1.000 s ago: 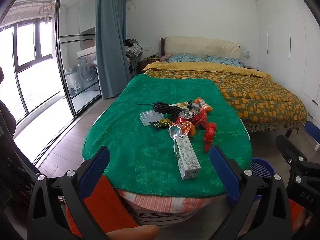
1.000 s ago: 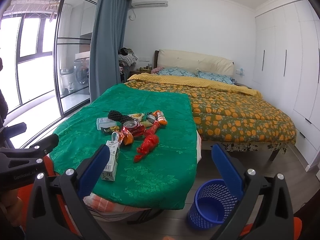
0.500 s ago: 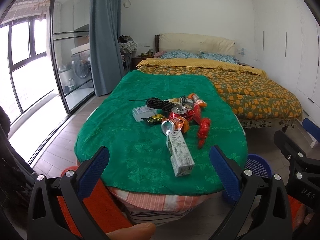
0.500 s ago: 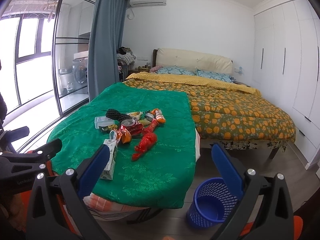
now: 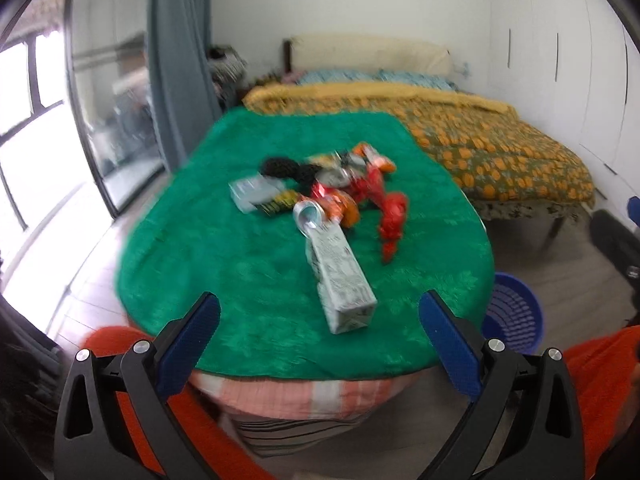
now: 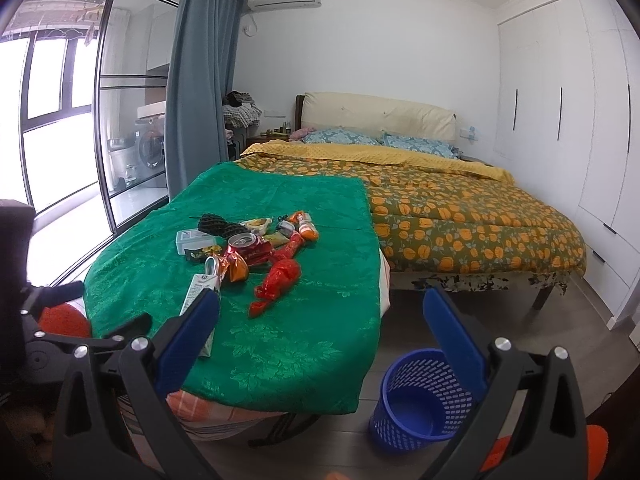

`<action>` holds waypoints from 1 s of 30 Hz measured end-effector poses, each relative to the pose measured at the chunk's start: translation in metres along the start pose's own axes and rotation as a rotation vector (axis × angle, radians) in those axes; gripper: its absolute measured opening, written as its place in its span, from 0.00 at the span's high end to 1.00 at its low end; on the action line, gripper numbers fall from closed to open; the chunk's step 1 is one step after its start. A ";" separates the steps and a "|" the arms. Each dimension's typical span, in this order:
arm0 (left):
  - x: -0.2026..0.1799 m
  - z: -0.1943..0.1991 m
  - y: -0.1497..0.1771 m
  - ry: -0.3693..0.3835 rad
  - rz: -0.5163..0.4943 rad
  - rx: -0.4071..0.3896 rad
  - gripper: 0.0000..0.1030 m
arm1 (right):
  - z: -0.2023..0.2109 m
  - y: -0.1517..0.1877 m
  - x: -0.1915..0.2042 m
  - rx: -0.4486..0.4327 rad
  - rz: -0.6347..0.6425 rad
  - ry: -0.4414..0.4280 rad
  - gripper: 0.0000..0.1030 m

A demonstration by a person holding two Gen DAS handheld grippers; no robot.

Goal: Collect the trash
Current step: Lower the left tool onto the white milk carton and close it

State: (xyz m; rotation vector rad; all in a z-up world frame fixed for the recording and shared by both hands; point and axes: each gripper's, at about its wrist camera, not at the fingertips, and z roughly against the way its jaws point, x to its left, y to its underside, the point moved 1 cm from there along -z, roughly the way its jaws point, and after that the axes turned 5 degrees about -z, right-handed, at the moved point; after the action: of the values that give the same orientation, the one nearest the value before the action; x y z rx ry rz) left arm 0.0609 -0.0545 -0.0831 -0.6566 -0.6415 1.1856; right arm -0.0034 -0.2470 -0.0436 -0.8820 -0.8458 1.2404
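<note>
Evidently caught at the approach, with nothing yet collected. Found the trash heaped around the middle of the green-covered tabletop (image 5: pixel 240 264): a milk carton (image 5: pixel 342 276) lying on its side nearest the edge, a silver can (image 5: pixel 308 214) touching its far end, a red can (image 6: pixel 244 242) behind that, a red wrapper (image 5: pixel 390 216) just beside them, plus a black mesh (image 5: pixel 280 168) and a clear plastic box (image 5: pixel 252 192) farther back. Spotted the blue basket (image 6: pixel 420 396) on the floor beside the tabletop, between it and the bed (image 6: pixel 460 208), apparently with nothing in it.

Held the left gripper (image 5: pixel 318 300) short of the tabletop edge, jaws wide apart and clasping nothing, roughly lined up on the carton, though blurred in that view. Held the right gripper (image 6: pixel 320 296) likewise, jaws spread and bare, off to the basket side.

Judged the carton the sensible first pick for the left gripper, being closest and free of the heap on three sides. Called for straddling its narrow width near the middle, coming down level rather than nose-first, and closing gently enough not to crush it. Looked wise to lift straight up before swinging over, lest the silver can be dragged off the cloth.
</note>
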 end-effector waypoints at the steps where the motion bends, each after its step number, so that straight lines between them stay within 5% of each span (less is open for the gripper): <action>1: -0.001 -0.012 -0.002 0.033 0.002 0.023 0.04 | -0.002 0.001 -0.001 0.002 0.000 0.002 0.04; 10: -0.012 -0.125 -0.013 0.042 -0.048 0.198 0.06 | -0.013 0.008 -0.007 0.029 -0.002 0.022 0.04; 11: -0.010 -0.132 -0.013 0.051 -0.042 0.213 0.10 | -0.014 0.009 -0.008 0.032 -0.003 0.025 0.04; 15: 0.002 -0.150 -0.012 0.142 -0.012 0.262 0.60 | -0.021 0.014 -0.012 0.051 -0.003 0.036 0.05; 16: 0.005 -0.150 -0.012 0.151 -0.008 0.258 0.62 | -0.022 0.015 -0.013 0.056 -0.004 0.038 0.04; 24: 0.074 -0.150 -0.013 0.202 0.154 0.251 0.61 | -0.047 0.026 -0.012 0.100 0.007 0.029 0.04; 30: 0.118 -0.160 -0.006 0.237 0.247 0.258 0.28 | -0.098 0.033 -0.004 0.157 0.030 -0.058 0.04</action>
State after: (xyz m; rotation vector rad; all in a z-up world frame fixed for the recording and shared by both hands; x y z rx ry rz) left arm 0.2140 0.0382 -0.1700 -0.6562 -0.2057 1.3658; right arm 0.0708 -0.2565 -0.1149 -0.7373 -0.7720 1.3452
